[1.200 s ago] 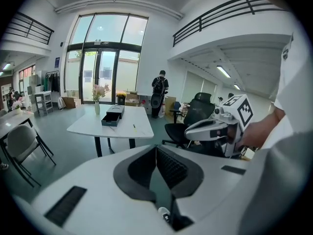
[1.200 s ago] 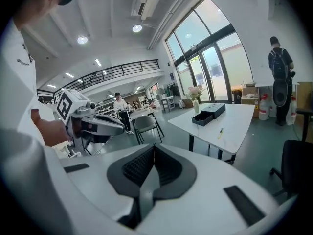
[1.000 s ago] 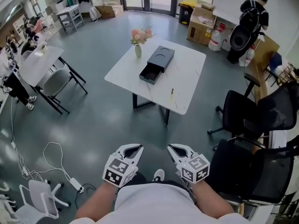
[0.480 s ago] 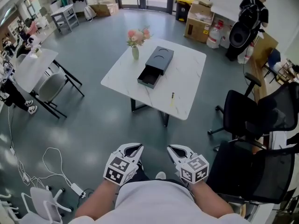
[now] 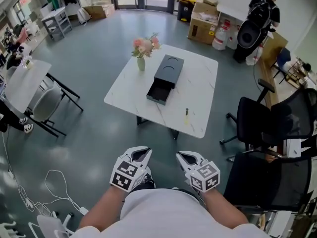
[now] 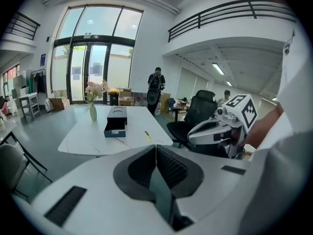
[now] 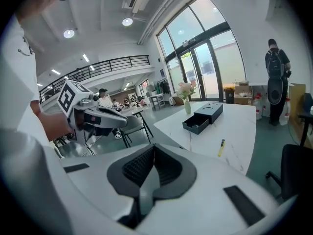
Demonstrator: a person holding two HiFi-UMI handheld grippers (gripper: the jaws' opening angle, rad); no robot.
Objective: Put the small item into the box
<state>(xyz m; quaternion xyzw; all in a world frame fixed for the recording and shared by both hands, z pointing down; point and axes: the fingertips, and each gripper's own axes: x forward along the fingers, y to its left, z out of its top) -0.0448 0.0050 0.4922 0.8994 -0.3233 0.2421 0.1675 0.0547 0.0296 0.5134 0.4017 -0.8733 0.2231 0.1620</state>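
Nearest me, my left gripper (image 5: 141, 153) and right gripper (image 5: 186, 157) sit side by side just ahead of my body, over bare floor (image 5: 94, 148). Both point forward and a little down. In the left gripper view its fingers (image 6: 166, 165) are pressed together with nothing between them. The right gripper view shows the same: the pads (image 7: 139, 168) meet along one seam and hold nothing. Each gripper shows at the edge of the other's view, and the two do not touch.

Ahead of the fingertips, and well apart from them, stands the white table (image 5: 203, 78). The item (image 5: 186, 114), a thin yellow-and-dark stick, lies near the table's closest edge, about straight ahead of the right fingers. Beyond it and a little left, ahead of the gap between my two grippers, is the dark box (image 5: 169, 67). Its drawer (image 5: 158, 94) is pulled out toward me and stands open. Item and box are apart, with bare tabletop between them. Left of the box, ahead of the left fingers, a vase (image 5: 141, 63) of pink flowers stands upright.

Off to the right of the right fingers are black office chairs (image 5: 257, 123), beside the table's right side. Farthest off, past the table's far right corner, cartons (image 5: 200, 26) sit on the floor, and a person (image 5: 260, 14) in dark clothes stands near them.
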